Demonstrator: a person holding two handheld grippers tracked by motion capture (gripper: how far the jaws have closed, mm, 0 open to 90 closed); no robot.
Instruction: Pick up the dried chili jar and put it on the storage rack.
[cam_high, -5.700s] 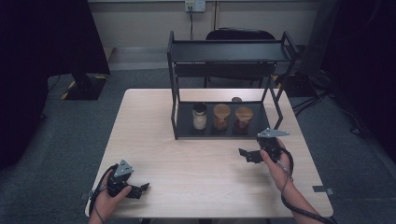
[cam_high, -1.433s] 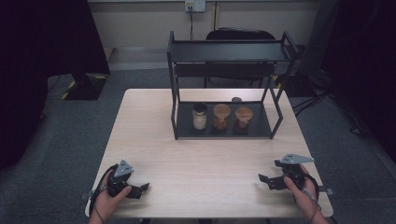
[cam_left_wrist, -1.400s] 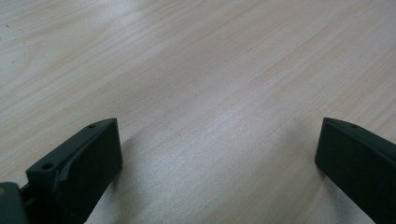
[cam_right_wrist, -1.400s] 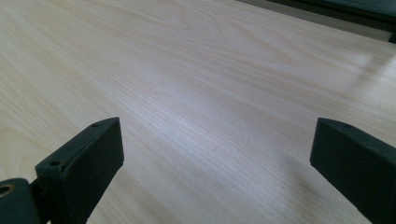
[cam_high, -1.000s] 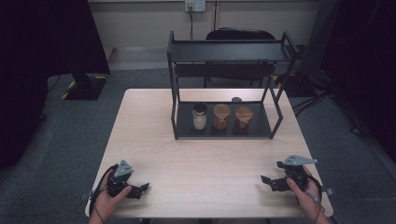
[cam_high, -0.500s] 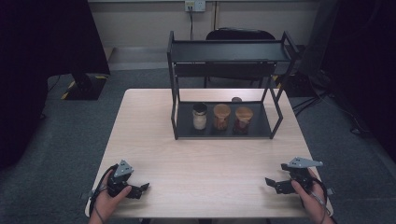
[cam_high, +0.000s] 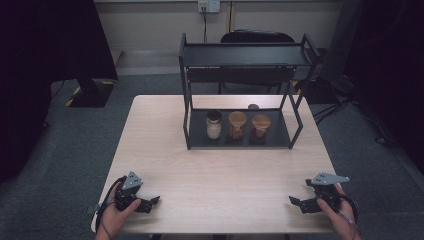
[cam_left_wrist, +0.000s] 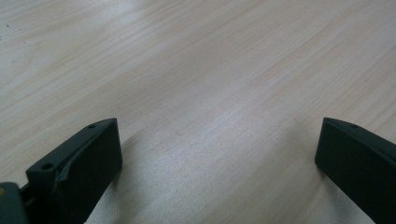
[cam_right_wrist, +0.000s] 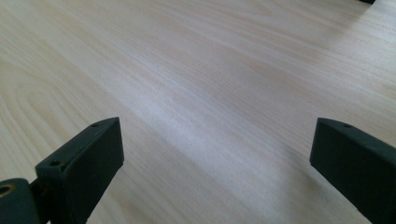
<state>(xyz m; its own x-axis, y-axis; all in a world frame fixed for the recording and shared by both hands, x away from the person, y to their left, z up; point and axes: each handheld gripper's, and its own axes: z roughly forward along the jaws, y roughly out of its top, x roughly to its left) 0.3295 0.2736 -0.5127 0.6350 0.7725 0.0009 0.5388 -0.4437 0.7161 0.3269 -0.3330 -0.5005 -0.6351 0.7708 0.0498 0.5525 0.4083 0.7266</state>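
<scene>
The left gripper (cam_high: 150, 202) rests on the table (cam_high: 225, 170) at the person's near left corner, held in the left hand (cam_high: 117, 205). In the left gripper view its two black jaws stand wide apart with bare wood between them, holding nothing. The right gripper (cam_high: 300, 204) sits low over the near right corner in the right hand (cam_high: 337, 210), and in the right gripper view its jaws are likewise spread wide over plain wood, empty.

Both grippers point inward, toward each other, and are well apart from one another. Far ahead of them, across the table and between the two, stands a black rack (cam_high: 245, 55) with a lower tray and an upper shelf. On the lower tray three jars stand upright in a row: a white jar (cam_high: 213, 125) with a dark lid, closest to the left gripper's side, a brown jar (cam_high: 237, 125) with a wooden lid in the middle, and a reddish jar (cam_high: 260, 128) with a wooden lid toward the right gripper's side. All three are well apart from both grippers.
</scene>
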